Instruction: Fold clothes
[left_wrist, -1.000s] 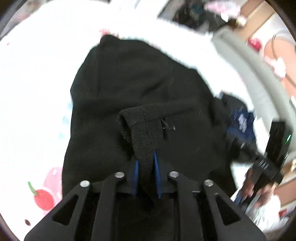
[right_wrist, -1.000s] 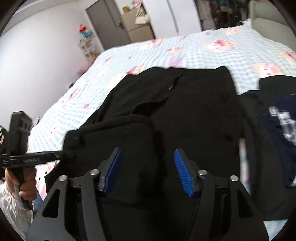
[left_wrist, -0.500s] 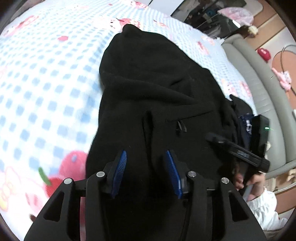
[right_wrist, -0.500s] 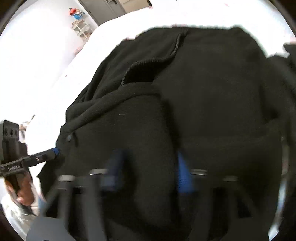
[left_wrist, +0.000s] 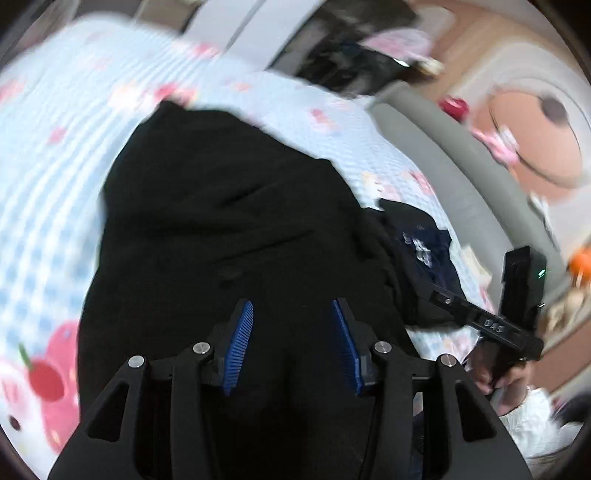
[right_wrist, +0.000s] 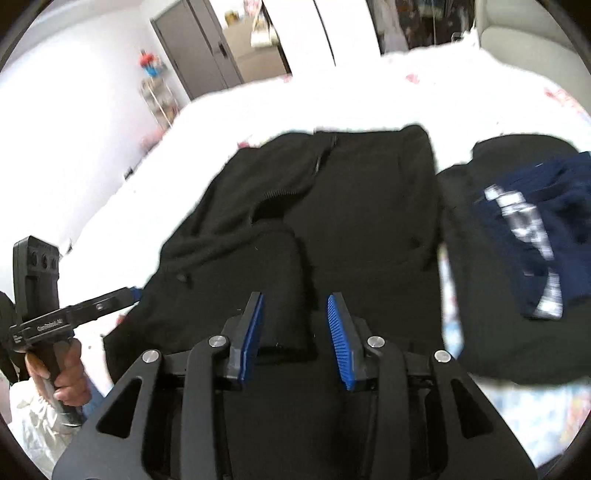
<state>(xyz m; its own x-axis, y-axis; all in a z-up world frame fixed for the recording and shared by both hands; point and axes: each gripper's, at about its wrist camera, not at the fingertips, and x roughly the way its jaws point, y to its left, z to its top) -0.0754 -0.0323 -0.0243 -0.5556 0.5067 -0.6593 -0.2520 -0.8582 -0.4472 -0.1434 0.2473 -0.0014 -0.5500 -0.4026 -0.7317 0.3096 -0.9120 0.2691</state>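
While both tools hang wide apart and empty, left tool (left_wrist: 293, 343) and right tool (right_wrist: 295, 341), the black fleece jacket (right_wrist: 332, 221) lies partly folded on the blue checked bed (left_wrist: 44, 221); more folds seem left.

a grey door (right_wrist: 199, 48) and a cluttered shelf (right_wrist: 157, 92) stand behind the bed (left_wrist: 44, 177).
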